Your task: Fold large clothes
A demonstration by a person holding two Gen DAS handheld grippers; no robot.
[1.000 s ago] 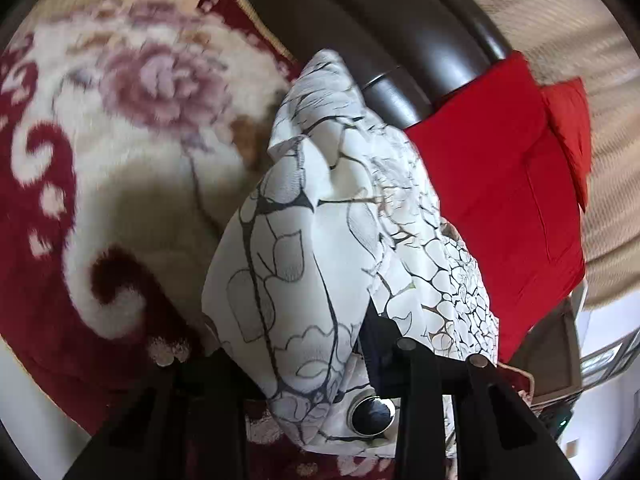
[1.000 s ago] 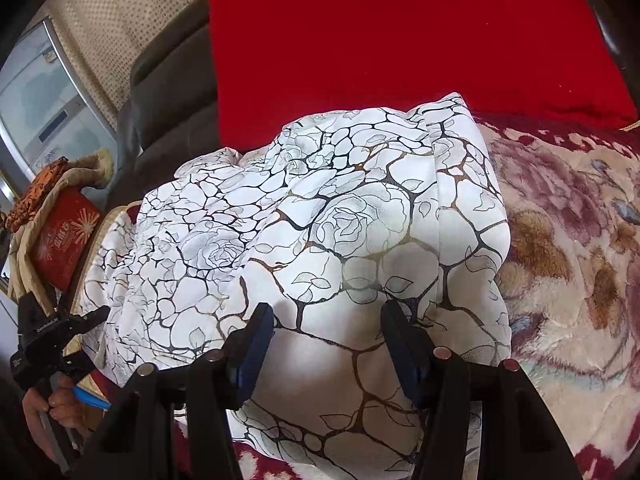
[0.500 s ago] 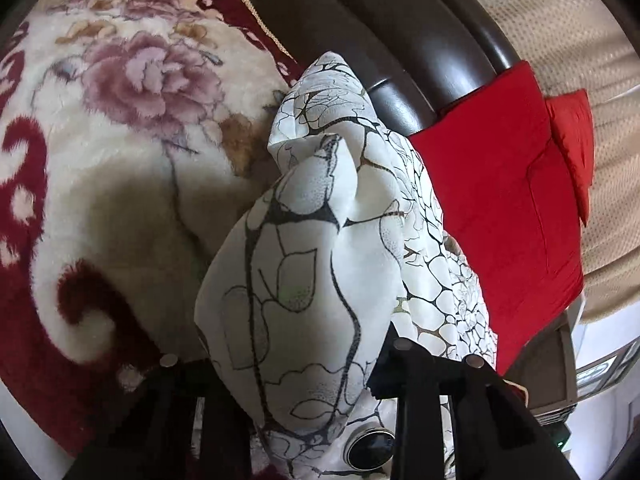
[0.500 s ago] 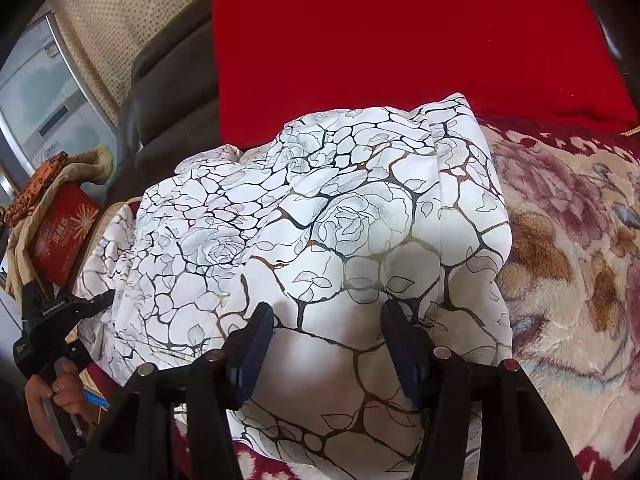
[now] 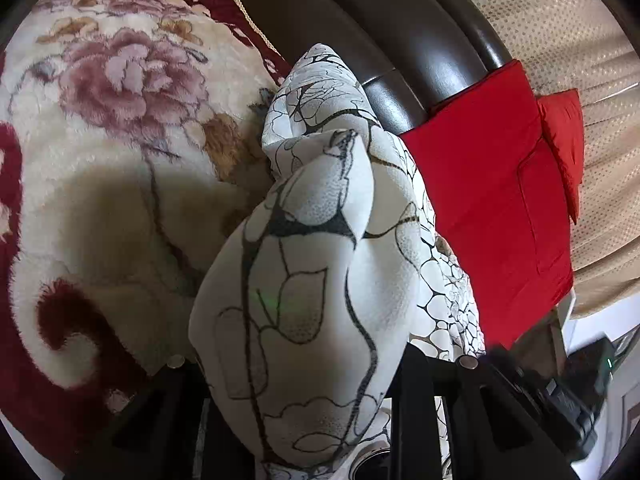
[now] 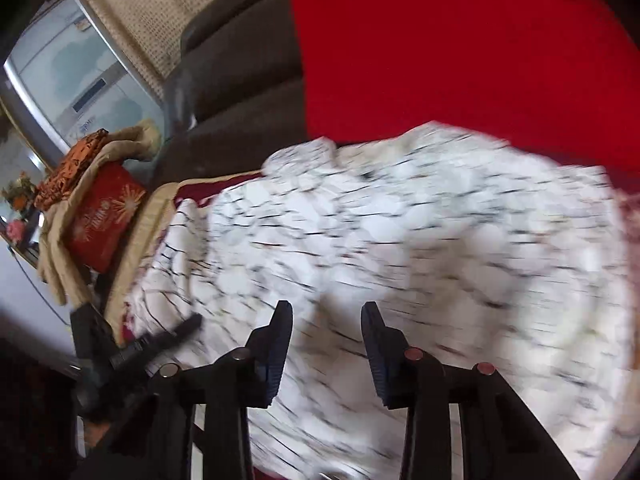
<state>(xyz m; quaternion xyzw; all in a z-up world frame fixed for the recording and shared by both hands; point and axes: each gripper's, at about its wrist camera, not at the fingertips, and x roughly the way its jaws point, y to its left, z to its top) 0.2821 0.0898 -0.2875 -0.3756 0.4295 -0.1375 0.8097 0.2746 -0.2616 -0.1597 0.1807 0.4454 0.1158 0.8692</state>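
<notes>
The step in hand looks like carrying one edge of the white garment over for a fold: the left tool has a thick bunch of the rose-and-vein printed cloth gathered between its fingers and raised off the floral plush blanket, so I judge it clamped on the fabric, though the fingertips themselves are buried under the cloth. The right tool hangs over the spread body of the same garment with its jaws standing moderately apart and nothing between them (this view is smeared with motion blur, so whether the pads brush the cloth cannot be told). The garment lies across the blanket-covered seat of a dark leather sofa, its far edge touching the red cushion propped against the backrest. The next move, as I read it, calls for the left tool to lay its lifted bunch flat across the spread part, and for the right tool to pin or pinch an edge so the layers line up without dragging. As for containers, the only candidate is a tan bag or basket off the sofa's end holding a red printed package, with orange patterned cloth on top.
</notes>
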